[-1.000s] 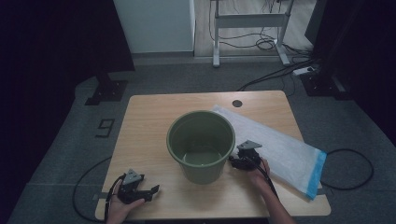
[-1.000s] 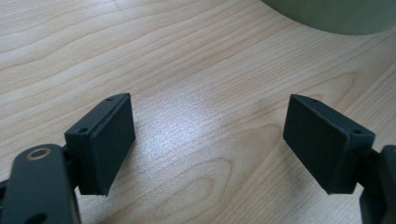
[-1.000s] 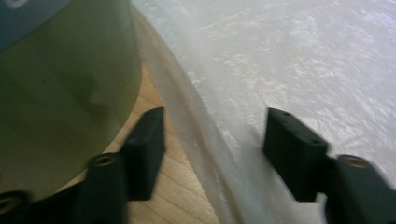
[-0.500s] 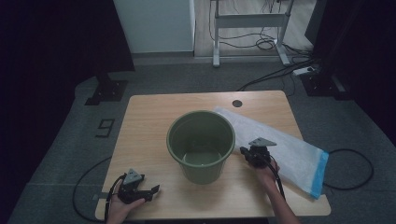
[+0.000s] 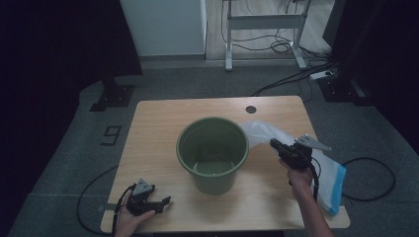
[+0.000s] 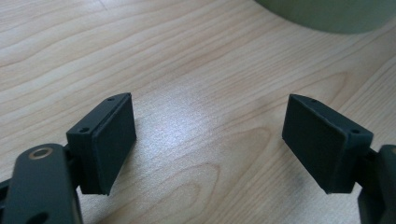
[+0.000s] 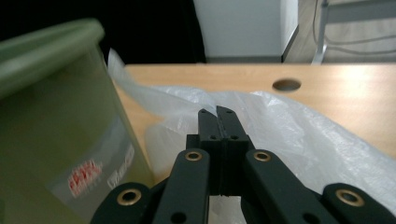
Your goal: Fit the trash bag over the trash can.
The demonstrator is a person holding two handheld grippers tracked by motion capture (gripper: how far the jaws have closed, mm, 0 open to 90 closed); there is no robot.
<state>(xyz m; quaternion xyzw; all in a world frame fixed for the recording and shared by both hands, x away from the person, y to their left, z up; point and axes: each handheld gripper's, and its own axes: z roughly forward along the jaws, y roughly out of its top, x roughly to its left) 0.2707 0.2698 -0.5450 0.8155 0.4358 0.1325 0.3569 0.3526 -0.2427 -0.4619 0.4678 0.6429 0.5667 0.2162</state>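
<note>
A grey carpeted floor (image 5: 163,84) surrounds a pale wooden surface (image 5: 158,128), with a white cabinet (image 5: 165,24) and a metal desk frame (image 5: 264,22) at twelve o'clock and cables trailing over the floor at one o'clock. A green bucket (image 5: 213,153) stands upright near the middle of the surface, open and empty as far as the high view shows. A small round hole (image 5: 251,109) sits in the wood at one o'clock from the bucket.

A clear plastic bag (image 5: 328,177) with a blue edge lies at three to four o'clock from the bucket, its near end lifted off the wood and reaching up beside the bucket's rim. The right tongs (image 5: 275,144) are held above the surface at three o'clock from the bucket; their jaws have just been closing and now stand pressed together on a fold of that bag, as the right gripper view shows (image 7: 217,112).

The left tongs (image 5: 163,202) rest on the surface at seven o'clock from the bucket, well apart from it, jaws spread wide with only bare wood between them (image 6: 210,135).
</note>
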